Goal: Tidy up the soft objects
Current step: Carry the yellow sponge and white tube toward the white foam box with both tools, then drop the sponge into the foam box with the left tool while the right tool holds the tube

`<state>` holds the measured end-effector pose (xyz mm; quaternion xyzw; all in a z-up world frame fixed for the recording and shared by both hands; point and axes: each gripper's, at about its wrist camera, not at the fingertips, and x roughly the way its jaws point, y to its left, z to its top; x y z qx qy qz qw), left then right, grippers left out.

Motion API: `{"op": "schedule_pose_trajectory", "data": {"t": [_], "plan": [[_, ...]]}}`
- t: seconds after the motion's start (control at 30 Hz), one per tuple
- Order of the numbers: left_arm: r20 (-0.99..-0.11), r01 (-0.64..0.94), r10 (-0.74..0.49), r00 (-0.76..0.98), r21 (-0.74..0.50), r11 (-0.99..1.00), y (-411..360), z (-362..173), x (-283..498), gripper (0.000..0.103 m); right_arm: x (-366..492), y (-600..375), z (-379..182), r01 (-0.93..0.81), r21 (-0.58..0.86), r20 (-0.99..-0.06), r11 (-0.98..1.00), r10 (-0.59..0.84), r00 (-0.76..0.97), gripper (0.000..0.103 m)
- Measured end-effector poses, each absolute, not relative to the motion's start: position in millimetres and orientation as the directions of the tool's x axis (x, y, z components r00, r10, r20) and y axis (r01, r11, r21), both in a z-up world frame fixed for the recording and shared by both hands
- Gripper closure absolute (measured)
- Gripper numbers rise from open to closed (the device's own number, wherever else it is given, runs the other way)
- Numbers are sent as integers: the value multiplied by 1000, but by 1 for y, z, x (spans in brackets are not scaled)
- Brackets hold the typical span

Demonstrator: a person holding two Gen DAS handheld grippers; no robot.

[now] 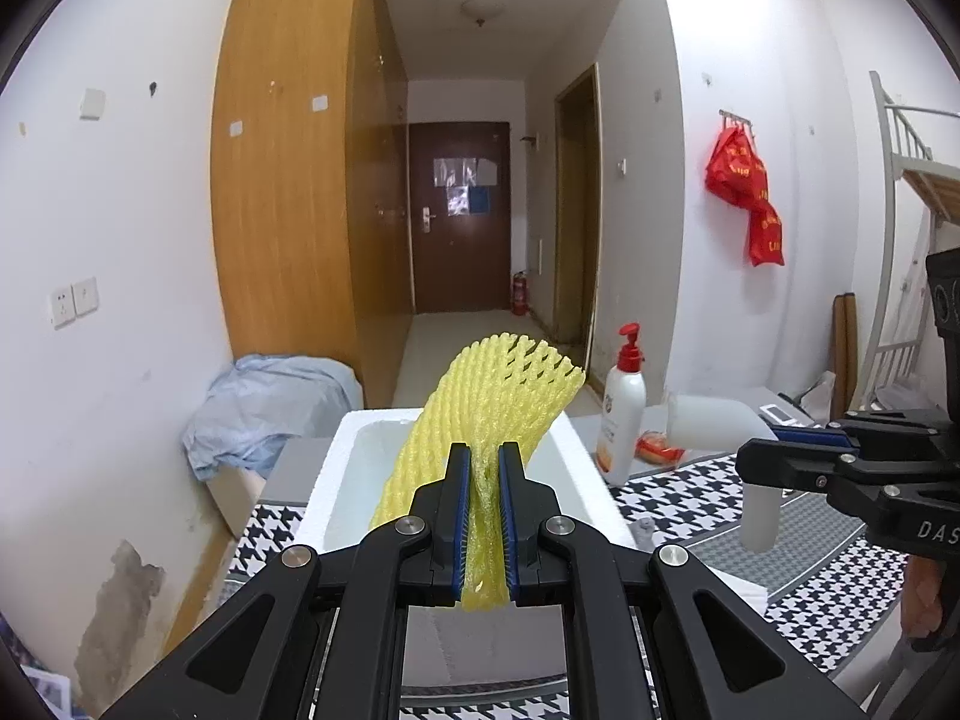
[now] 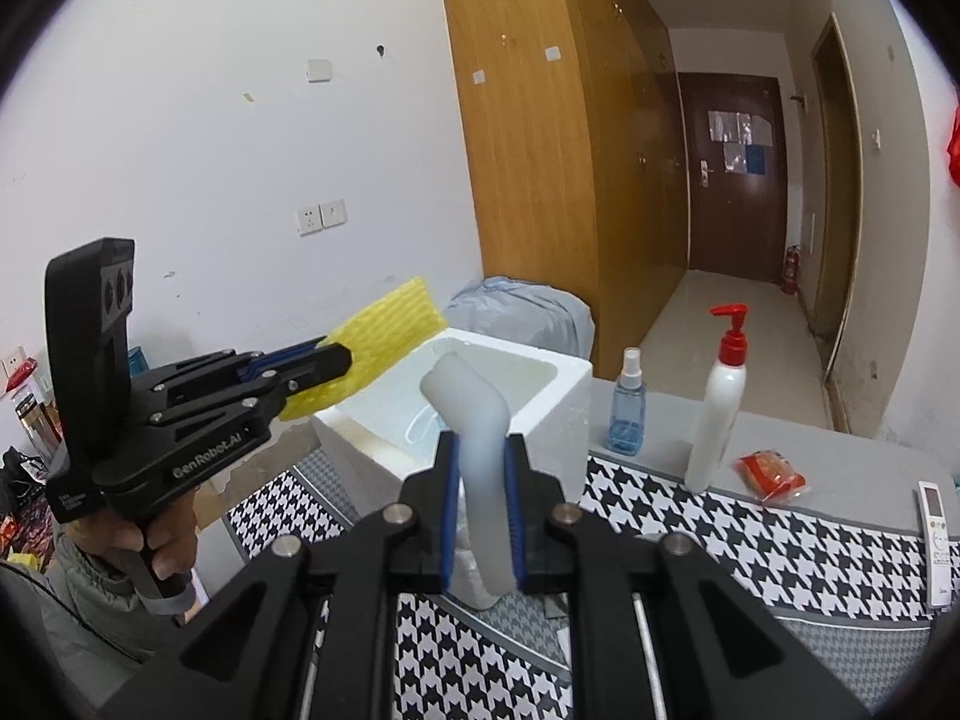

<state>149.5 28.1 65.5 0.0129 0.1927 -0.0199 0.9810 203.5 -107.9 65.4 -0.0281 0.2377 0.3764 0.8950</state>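
Observation:
My left gripper [image 1: 485, 468] is shut on a yellow foam net sleeve [image 1: 510, 387] and holds it up over the open white foam box [image 1: 336, 468]. It also shows in the right wrist view [image 2: 336, 360] with the yellow net [image 2: 390, 330] at the box's left edge. My right gripper [image 2: 483, 462] is shut on a bent white foam piece [image 2: 474, 414], held above the near side of the white foam box [image 2: 564, 414]. In the left wrist view the right gripper [image 1: 798, 450] holds the white foam piece [image 1: 714, 420] at the right.
A houndstooth mat [image 2: 720, 516] covers the table. A white pump bottle [image 2: 720, 402], a blue spray bottle [image 2: 627, 408], a red packet [image 2: 771, 474] and a white remote [image 2: 936, 540] lie at the back right. A cloth-covered bin [image 1: 270, 408] stands by the wooden wardrobe [image 1: 288, 180].

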Motion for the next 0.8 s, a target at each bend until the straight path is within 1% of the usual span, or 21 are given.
{"op": "schedule_pose_trajectory", "data": {"t": [0.3,0.37,0.4,0.47,0.5,0.53,0.57,0.6,0.67,0.7,0.73,0.8], "plan": [[-411,19,-4,912,33,999,31,57,171,93,209,-98,70,-690,123,-455,714,658,600,86],[-411,-1,23,911,54,999,30,53,176,93,210,-98,71,-689,127,-457,714,658,598,86],[-414,-4,29,910,61,998,30,52,178,90,211,-98,71,-686,128,-457,717,656,600,86],[-427,0,26,904,59,998,32,48,180,80,214,-97,71,-679,128,-461,723,649,605,86],[-428,-4,30,903,60,998,33,47,181,63,216,-97,70,-676,128,-463,726,647,606,86],[-425,-9,33,905,57,998,34,46,181,43,217,-96,70,-673,128,-465,728,644,608,86],[-421,-7,27,907,50,999,36,45,179,34,219,-96,69,-672,125,-468,730,641,609,86],[-415,-5,22,909,43,999,37,46,177,22,221,-95,68,-671,120,-470,732,637,611,86],[-393,-22,34,919,36,999,41,47,172,16,225,-93,67,-667,121,-478,735,632,610,86],[-390,-26,37,920,35,999,42,48,171,10,227,-92,66,-667,124,-481,735,632,607,86],[-389,-23,33,921,30,999,43,48,171,8,229,-91,66,-667,125,-482,734,633,606,86],[-386,-24,29,922,16,1000,47,49,168,6,232,-89,65,-668,130,-483,733,635,603,86]]}}
